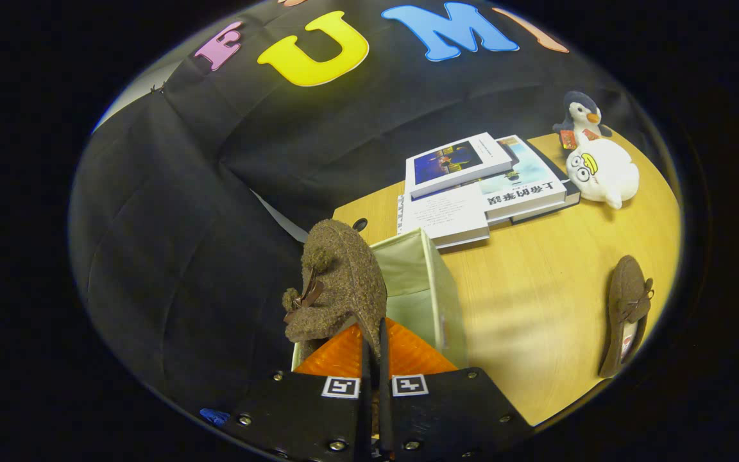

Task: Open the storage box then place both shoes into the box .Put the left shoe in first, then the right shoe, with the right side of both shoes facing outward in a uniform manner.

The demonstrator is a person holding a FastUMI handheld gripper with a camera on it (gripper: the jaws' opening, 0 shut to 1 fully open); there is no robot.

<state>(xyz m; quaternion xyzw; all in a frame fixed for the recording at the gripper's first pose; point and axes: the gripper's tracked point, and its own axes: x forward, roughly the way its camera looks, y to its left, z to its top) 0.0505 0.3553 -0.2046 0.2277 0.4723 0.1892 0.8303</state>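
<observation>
Gripper view, jaws: the gripper (374, 350) has its jaws drawn nearly together, clamped on the edge of a brown shoe (337, 282) that rises just ahead of them.
Gripper view, held shoe: it hangs over the near rim of the storage box (430, 289), not yet down inside; which foot it fits I cannot tell.
Gripper view, box: pale fabric, top open, inner walls visible; it stands on the counter (536, 308) just beyond the jaws.
Gripper view, second shoe: the other brown shoe (627, 314) lies on the counter well off to the right of the jaws.
Progress: opening looks done; the first shoe is mid-placement, judged from its position; the second is untouched.
Remaining: lower and release this shoe, then fetch the other and match its facing.
Surroundings: stacked books (478, 186) beyond the box; a white plush toy (603, 170) and a penguin toy (580, 119) further right.
Obstructions: none between the jaws and box, as far as I judge.
</observation>
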